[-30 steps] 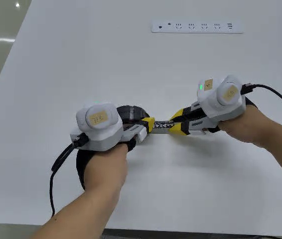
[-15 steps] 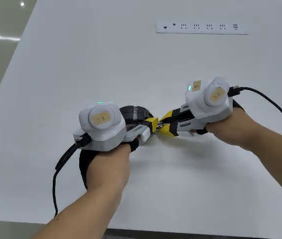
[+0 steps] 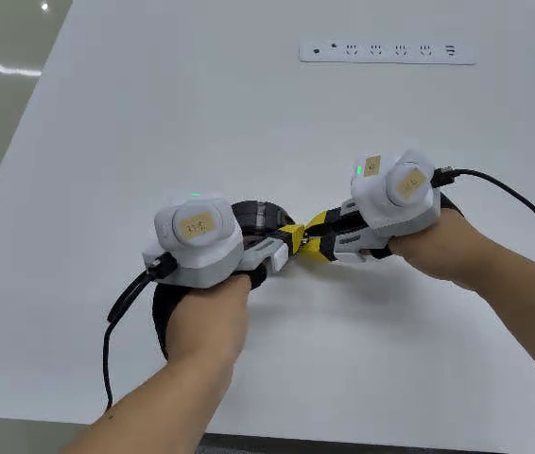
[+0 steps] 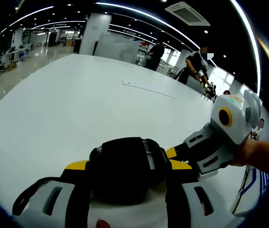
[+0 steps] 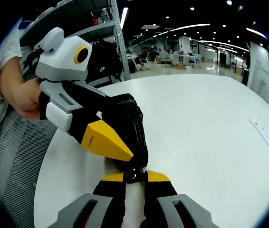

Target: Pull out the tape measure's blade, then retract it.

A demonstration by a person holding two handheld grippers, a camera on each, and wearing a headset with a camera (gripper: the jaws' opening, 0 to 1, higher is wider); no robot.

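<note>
On the plain white table (image 3: pixel 154 113), the black round tape measure (image 3: pixel 258 216) sits a little toward 7 o'clock from the middle of the head view, held off to the 3 o'clock side of the left claw's white body. The left claw (image 3: pixel 282 241) is clamped on the tape measure: in the left gripper view its yellow-tipped jaws stand on either side of the black case (image 4: pixel 125 166), pressed against its flanks, with the left claw (image 4: pixel 127 166) rising from 6 o'clock. The person's left hand (image 3: pixel 206 317) grips that tool from 6 o'clock, and a black cable (image 3: pixel 116 312) loops away from it toward 8 o'clock.

The right claw (image 3: pixel 313 238) comes in from 3 o'clock, carried by the right hand (image 3: pixel 442 248), and its yellow tips meet the left claw's tips just beside the case. In the right gripper view the right claw (image 5: pixel 135 176) is closed down on the blade (image 5: pixel 135 174), a small dark end piece pinched between the two jaws. That piece lies right at the mouth of the tape measure (image 5: pixel 127 123), so almost no blade shows between case and tips. The left claw (image 5: pixel 106 140) reaches in there from 10 o'clock, its yellow tip lying against the case. In the left gripper view the right claw (image 4: pixel 175 154) enters from 3 o'clock and touches the case.

A long white power strip (image 3: pixel 388 51) lies flat on the table at 12 o'clock, well apart from both tools, and shows again in the left gripper view (image 4: pixel 148 89)
</note>
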